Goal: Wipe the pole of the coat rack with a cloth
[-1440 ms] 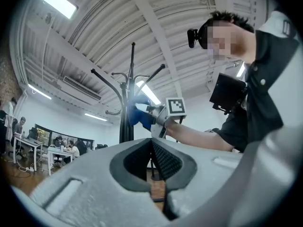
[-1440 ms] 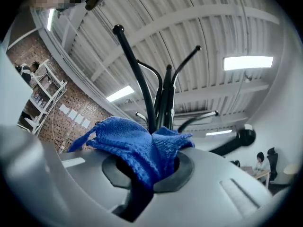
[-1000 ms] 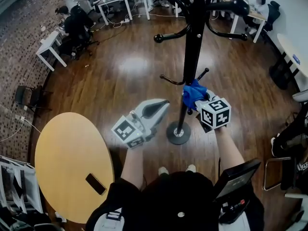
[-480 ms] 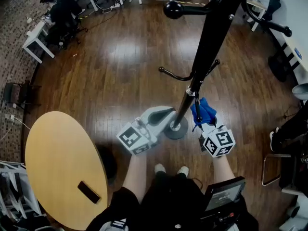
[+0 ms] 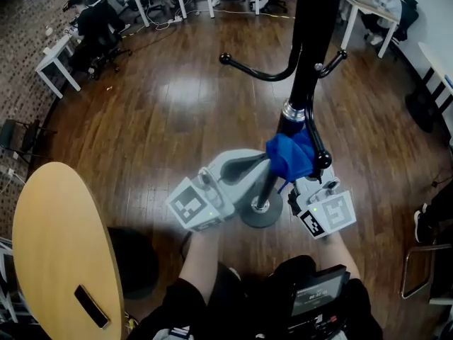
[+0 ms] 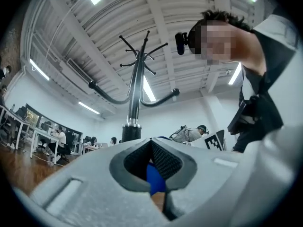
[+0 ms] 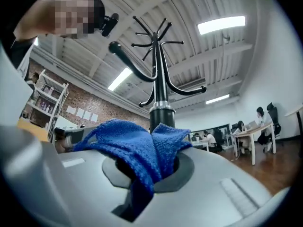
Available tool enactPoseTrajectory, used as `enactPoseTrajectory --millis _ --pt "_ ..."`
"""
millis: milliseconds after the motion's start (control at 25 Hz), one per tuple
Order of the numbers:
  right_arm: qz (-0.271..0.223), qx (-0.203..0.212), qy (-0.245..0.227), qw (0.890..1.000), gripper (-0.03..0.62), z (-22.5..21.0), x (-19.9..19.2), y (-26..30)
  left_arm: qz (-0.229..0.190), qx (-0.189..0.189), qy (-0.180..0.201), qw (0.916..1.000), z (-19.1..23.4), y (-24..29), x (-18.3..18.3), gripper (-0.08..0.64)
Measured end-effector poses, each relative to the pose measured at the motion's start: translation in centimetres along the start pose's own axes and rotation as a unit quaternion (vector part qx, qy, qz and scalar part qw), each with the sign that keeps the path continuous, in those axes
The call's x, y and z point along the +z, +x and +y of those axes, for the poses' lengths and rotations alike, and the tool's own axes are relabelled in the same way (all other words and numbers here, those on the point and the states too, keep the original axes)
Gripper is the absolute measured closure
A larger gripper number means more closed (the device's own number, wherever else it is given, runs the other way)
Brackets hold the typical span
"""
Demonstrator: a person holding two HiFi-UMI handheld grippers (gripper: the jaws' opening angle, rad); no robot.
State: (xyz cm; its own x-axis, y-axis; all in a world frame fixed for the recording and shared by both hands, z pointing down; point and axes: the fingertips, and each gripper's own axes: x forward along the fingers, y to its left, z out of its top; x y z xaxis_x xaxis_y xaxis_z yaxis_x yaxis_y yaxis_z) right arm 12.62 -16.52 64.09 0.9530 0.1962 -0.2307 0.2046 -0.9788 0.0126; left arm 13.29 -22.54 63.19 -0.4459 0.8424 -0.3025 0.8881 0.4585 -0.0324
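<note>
Cloth now higher on pole, tight in right hand-held gripper, over glossy wood floor

Round yellow table w/ phone at left; white desks at back, ppl seated.

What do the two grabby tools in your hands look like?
The left tool and right tool are pale grey and rounded, with dark lining inside the jaws. Each carries a white cube with black square markers.
</note>
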Motion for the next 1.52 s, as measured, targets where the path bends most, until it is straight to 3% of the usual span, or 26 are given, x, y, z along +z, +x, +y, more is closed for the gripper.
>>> enactPoseTrajectory --millis 160,440,560,680,760,880,1000,1120,1200,1320,1440,1520 --pt "-0.024 -0.024 -0.002 0.999 0.551 -1.8 -6.1 -2.0 -0.01 0.005 0.018 0.9998 -0.2 -1.2 -6.0 0.563" --pt "0.056 -0.041 0.029 0.997 0.549 -0.6 -28.5 -6.3 0.012 0.013 0.022 0.9996 -1.0 -7.3 -19.4 0.563" --pt "0.093 -0.045 0.058 0.993 0.548 -1.3 -33.4 -8.4 0.024 0.021 0.017 0.9994 -2.3 -7.1 -21.3 0.563" --pt "0.108 -0.051 0.07 0.99 0.549 -1.8 -33.5 -9.3 0.035 0.024 0.005 0.9991 -3.0 -6.7 -21.3 0.563" --pt "0.075 -0.05 0.065 0.994 0.549 -1.8 -30.5 -8.9 0.038 0.024 0.005 0.999 -3.2 -7.0 -21.3 0.563" --pt "-0.015 -0.049 0.047 0.998 0.549 -2.5 -21.9 -7.3 0.038 0.027 0.012 0.9988 -3.3 -7.6 -20.9 0.563" --pt "-0.086 -0.055 0.018 0.995 0.551 -4.2 -12.6 -5.2 0.03 0.032 0.019 0.9989 -3.3 -7.4 -19.6 0.563" --pt "-0.124 -0.063 -0.003 0.99 0.557 -5.9 -5.2 -3.1 0.026 0.029 0.029 0.9988 -3.8 -7.1 -18.0 0.563" --pt "-0.129 -0.06 -0.009 0.99 0.557 -6.5 -2.3 -1.9 0.023 0.028 0.039 0.9986 -4.1 -7.0 -17.1 0.563" --pt "-0.098 -0.057 0.012 0.993 0.56 -7.1 -4.5 -1.1 0.024 0.033 0.048 0.998 -4.2 -7.0 -16.8 0.563" --pt "-0.032 -0.052 0.084 0.995 0.56 -8.0 -14.1 -1.9 0.033 0.034 0.044 0.9979 -4.3 -7.2 -18.0 0.563" --pt "0.025 -0.055 0.147 0.987 0.56 -8.3 -22.6 -3.1 0.04 0.034 0.041 0.9978 -4.3 -7.3 -19.0 0.563"
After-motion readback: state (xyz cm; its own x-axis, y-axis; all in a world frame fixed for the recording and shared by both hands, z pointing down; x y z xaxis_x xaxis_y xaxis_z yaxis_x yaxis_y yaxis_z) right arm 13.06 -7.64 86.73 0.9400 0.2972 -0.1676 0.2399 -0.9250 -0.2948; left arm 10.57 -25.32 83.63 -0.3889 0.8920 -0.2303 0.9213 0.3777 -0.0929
